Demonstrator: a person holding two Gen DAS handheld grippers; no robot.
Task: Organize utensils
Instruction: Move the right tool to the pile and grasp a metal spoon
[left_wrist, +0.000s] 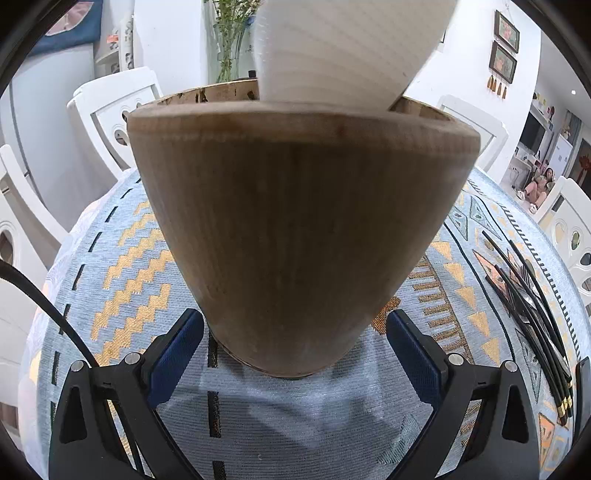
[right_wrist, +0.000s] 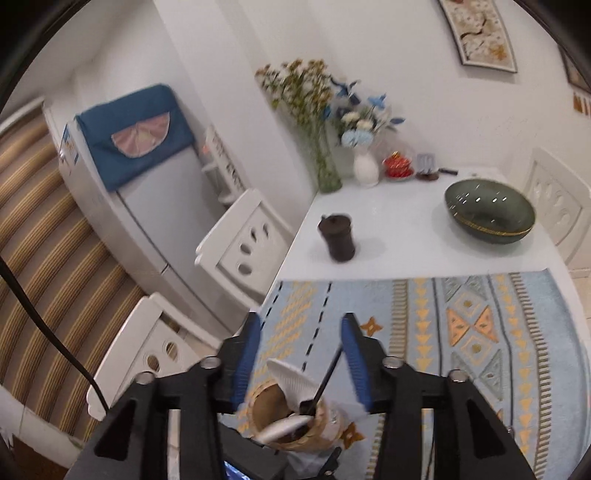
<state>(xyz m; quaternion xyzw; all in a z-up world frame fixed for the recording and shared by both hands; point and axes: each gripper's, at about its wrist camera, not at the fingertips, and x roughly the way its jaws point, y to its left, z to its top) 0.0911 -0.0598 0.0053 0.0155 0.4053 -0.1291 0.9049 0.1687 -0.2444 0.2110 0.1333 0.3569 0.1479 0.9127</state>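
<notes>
Wooden holder (right_wrist: 291, 424): two white spoons (right_wrist: 291, 380), one black chopstick (right_wrist: 327, 380); both tools (left_wrist: 295, 332) (right_wrist: 301, 354) apart.

A brown wooden utensil holder (left_wrist: 295, 229), round and tapering toward its base, stands upright on the patterned cloth. In it stand a white ribbed scoop (left_wrist: 343, 48) leaning right, a second white spoon (right_wrist: 282, 428) lying across the rim, and a thin black chopstick (right_wrist: 327, 380). To the right, a bundle of black chopsticks (left_wrist: 532, 310) lies flat on the cloth.
</notes>
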